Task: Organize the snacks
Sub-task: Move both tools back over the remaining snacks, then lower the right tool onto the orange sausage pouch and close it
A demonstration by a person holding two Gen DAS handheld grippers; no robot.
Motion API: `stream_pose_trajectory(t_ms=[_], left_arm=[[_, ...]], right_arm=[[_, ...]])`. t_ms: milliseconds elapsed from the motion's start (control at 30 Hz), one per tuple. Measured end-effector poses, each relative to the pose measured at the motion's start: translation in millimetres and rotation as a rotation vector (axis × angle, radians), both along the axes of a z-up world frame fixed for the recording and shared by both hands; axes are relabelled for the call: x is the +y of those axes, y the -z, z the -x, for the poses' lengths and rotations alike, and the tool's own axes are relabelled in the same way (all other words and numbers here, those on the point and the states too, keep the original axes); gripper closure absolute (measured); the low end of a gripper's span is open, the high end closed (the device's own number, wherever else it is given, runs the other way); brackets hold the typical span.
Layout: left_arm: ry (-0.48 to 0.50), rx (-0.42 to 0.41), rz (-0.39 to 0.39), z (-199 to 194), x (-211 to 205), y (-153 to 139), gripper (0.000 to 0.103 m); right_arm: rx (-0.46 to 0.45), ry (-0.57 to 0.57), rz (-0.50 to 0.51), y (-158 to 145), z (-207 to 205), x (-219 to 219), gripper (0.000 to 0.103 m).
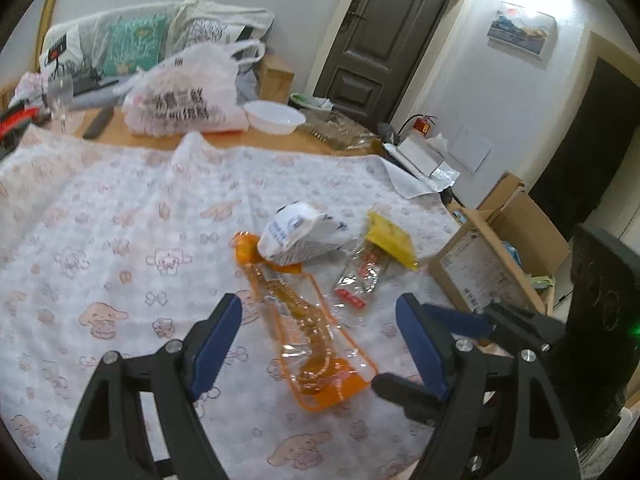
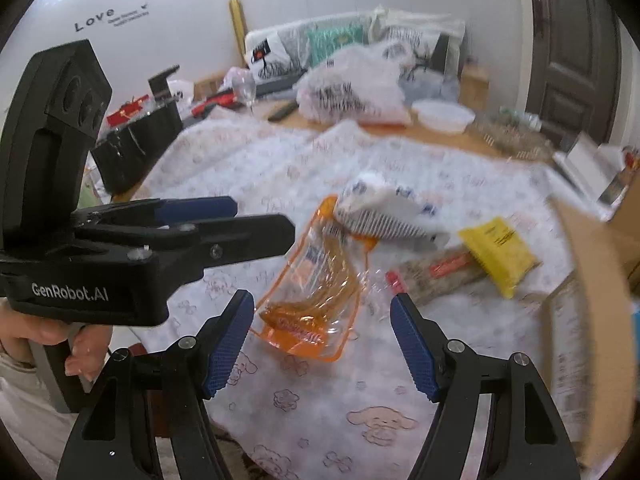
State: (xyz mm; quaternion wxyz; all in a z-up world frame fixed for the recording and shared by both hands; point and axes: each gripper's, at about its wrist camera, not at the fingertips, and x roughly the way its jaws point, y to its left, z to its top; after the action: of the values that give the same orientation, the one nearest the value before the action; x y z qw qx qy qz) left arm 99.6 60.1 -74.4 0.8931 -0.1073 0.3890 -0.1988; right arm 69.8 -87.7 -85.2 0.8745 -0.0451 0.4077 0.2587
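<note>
- My left tongs (image 1: 318,344) are standing wide open, gripping nothing, hovering above the clear orange-edged pouch (image 1: 310,320).
- My right tongs (image 2: 322,344) are also gaping wide and empty, with the same pouch (image 2: 316,292) showing in the gap beyond the pads.
- The pouch is lying flat on the patterned tablecloth (image 1: 120,240), its long axis running away from me; in the left view it is slanting from near right up to far left, and its far end is tucked under the white-and-blue packet (image 1: 298,234).
- The white-and-blue packet is resting across that far end, its long side lying crosswise to the pouch.
- The clear red-labelled packet (image 1: 360,276) is lying just right of the pouch, long axis pointing away and rightwards, its far end under the yellow packet (image 1: 390,242).
- The yellow packet is sitting near the right table edge, beside the open cardboard box (image 1: 500,256).
- Print on every snack is smearing with blur; I cannot read any of it.
- In the right view my left tongs (image 2: 234,220) are entering side-on, my hand (image 2: 76,344) clutching the handle, partly cut off by the frame.
- The box is cropped at the right edge in the right view.
- The plastic bag (image 1: 184,92) and white bowl (image 1: 274,116) are sitting at the far table edge, soft and blurry.
</note>
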Motion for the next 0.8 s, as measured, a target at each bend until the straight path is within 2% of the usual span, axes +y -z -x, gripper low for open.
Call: stream_pose_trajectory(t_ms=[133, 400, 467, 700, 800], left_arm=[[-0.006, 0.034, 0.008, -14.1, 9.0, 16.3, 0.026], [0.009, 0.084, 0.046, -34.7, 16.5, 40.2, 0.026], [0.015, 0.095, 0.05, -37.7, 16.9, 44.9, 0.026], [0.011, 0.109, 0.076, -43.0, 25.0, 53.0, 0.027], [0.011, 0.112, 0.085, -43.4, 28.1, 54.1, 0.027]], right_arm=[[0.065, 0.002, -0.012, 19.8, -13.4, 8.8, 0.031], [0.145, 0.017, -0.016, 45.2, -39.8, 21.1, 0.031], [0.155, 0.009, -0.014, 49.5, -42.4, 25.8, 0.031], [0.174, 0.039, -0.03, 59.3, -55.6, 36.3, 0.018], [0.172, 0.056, -0.003, 63.7, -59.1, 40.5, 0.018]])
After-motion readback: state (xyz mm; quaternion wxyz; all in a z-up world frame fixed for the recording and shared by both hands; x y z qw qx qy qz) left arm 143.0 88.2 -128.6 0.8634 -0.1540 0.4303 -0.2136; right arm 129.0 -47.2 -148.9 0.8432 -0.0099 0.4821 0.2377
